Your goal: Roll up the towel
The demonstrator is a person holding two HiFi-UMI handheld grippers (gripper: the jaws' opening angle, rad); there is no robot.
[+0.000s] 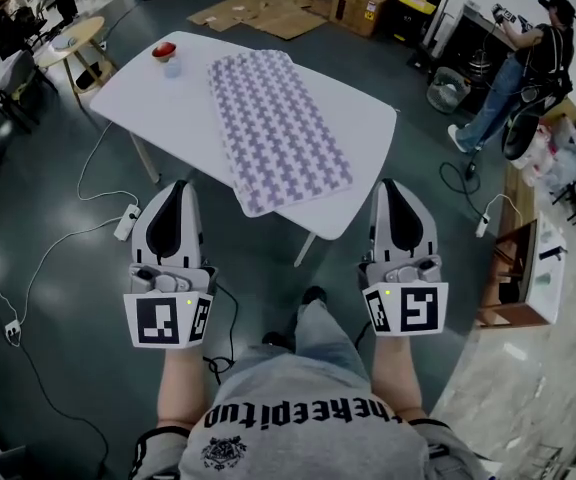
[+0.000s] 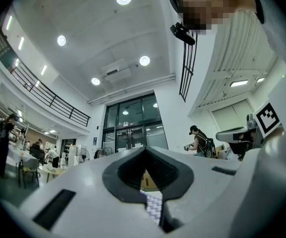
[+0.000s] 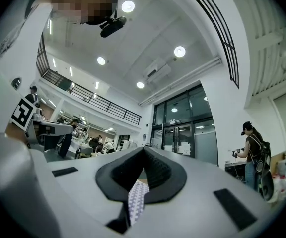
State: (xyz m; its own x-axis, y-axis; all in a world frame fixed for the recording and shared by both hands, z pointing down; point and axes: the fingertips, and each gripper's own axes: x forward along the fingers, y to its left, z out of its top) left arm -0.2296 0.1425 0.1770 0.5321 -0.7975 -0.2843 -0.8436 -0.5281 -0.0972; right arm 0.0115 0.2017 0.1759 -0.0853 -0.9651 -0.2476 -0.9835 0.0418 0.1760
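I read both pairs of jaws as closed, with nothing between them. The left gripper and right gripper are level side by side, short of the table and touching nothing. The towel lies flat and unrolled on the table ahead. A small red item, possibly a cup, stands near the far corner.

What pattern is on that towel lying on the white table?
The towel has a purple-and-white houndstooth-like check, clearest in the head view.
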